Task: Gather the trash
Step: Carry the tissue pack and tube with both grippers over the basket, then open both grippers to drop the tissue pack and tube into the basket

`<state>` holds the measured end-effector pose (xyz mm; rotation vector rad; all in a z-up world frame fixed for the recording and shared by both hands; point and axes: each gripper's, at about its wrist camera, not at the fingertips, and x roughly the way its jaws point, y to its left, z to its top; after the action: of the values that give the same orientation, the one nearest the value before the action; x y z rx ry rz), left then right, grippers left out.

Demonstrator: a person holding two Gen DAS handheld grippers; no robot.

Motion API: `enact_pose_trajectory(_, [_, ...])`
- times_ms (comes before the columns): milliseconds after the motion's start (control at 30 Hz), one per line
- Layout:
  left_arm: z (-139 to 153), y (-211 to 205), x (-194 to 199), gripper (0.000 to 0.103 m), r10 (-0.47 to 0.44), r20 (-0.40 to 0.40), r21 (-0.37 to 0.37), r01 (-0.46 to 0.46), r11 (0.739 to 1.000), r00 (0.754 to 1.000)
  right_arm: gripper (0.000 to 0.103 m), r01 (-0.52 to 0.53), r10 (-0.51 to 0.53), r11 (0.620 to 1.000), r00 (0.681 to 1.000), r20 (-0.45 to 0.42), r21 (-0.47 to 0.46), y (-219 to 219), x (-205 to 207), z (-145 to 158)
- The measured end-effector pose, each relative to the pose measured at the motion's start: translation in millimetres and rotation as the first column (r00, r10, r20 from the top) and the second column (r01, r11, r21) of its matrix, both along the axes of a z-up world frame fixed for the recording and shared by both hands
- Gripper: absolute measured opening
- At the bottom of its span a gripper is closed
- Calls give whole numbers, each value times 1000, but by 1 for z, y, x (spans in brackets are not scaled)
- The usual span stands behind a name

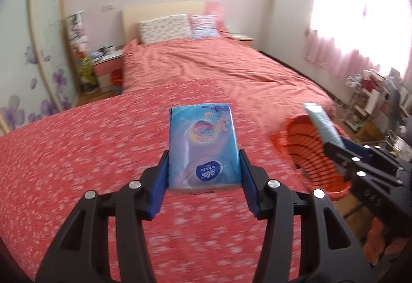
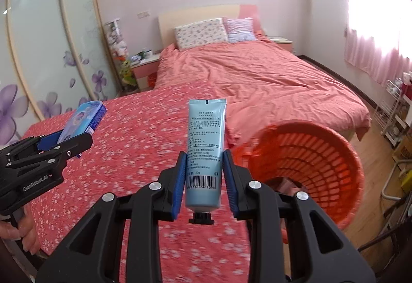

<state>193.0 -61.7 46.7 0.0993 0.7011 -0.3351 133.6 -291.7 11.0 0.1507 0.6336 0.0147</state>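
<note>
Left wrist view: the left gripper [image 1: 204, 169] is clamping a blue tissue pack [image 1: 203, 146] above the red bed [image 1: 103, 154].

Right wrist view: the right gripper [image 2: 204, 175] is pinching a pale blue tube [image 2: 206, 144] beside the orange basket [image 2: 342, 154]. Both items seem mid-carry; next, releasing each over the basket.

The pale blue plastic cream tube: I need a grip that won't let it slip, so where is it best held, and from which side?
Grip the pale blue plastic cream tube across its flat lower body just above the black cap, one pad on each side edge, as the right gripper does now. Its crimped end tapers thin, giving little hold.
</note>
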Motion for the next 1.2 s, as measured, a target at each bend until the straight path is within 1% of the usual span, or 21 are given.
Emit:
enact_pose_trajectory(133, [4, -48, -5, 51, -88, 0, -14, 88, 996, 996, 29, 61, -61, 998, 998, 4, 12, -34, -6, -1])
enact_pose_trajectory(267, [0, -100, -7, 51, -174, -8, -22, 174, 985, 985, 29, 121, -121, 992, 993, 3, 29, -67, -11, -4])
enact_pose_trajectory(400, [-9, -137, -3, 51, -226, -24, -34, 226, 974, 974, 29, 178, -178, 983, 984, -3, 53, -98, -12, -8])
enact_pose_trajectory(633, [-22, -183, 2, 51, -282, -39, -32, 281, 959, 959, 29, 233, -234, 969, 972, 1, 85, -128, -11, -15])
enact_pose_trajectory(767, [-32, -199, 5, 51, -303, -52, -31, 302, 953, 951, 29, 251, -252, 963, 968, -5, 102, -137, -10, -21])
enact_pose_trajectory(900, [-43, -213, 12, 51, -317, -74, -47, 315, 948, 945, 29, 263, -262, 956, 965, -21, 130, -149, -6, -29])
enact_pose_trajectory(1033, [-57, -223, 23, 53, -314, -93, -54, 310, 949, 945, 30, 261, -259, 952, 965, -35, 160, -158, 3, -38])
enact_pose_trajectory(1067, [-60, -224, 25, 56, -312, -99, -57, 308, 950, 945, 31, 259, -256, 951, 966, -41, 171, -162, 6, -40])
enact_pose_trajectory(1133, [-65, -226, 31, 63, -305, -108, -55, 300, 952, 946, 38, 261, -256, 948, 965, -51, 184, -168, 12, -44])
enact_pose_trajectory(1167, [-68, -225, 34, 66, -291, -108, -47, 288, 957, 951, 46, 267, -261, 947, 964, -53, 181, -169, 13, -44])
enact_pose_trajectory(1200, [-69, -223, 36, 66, -280, -108, -40, 277, 960, 954, 50, 270, -265, 947, 963, -51, 176, -169, 12, -44])
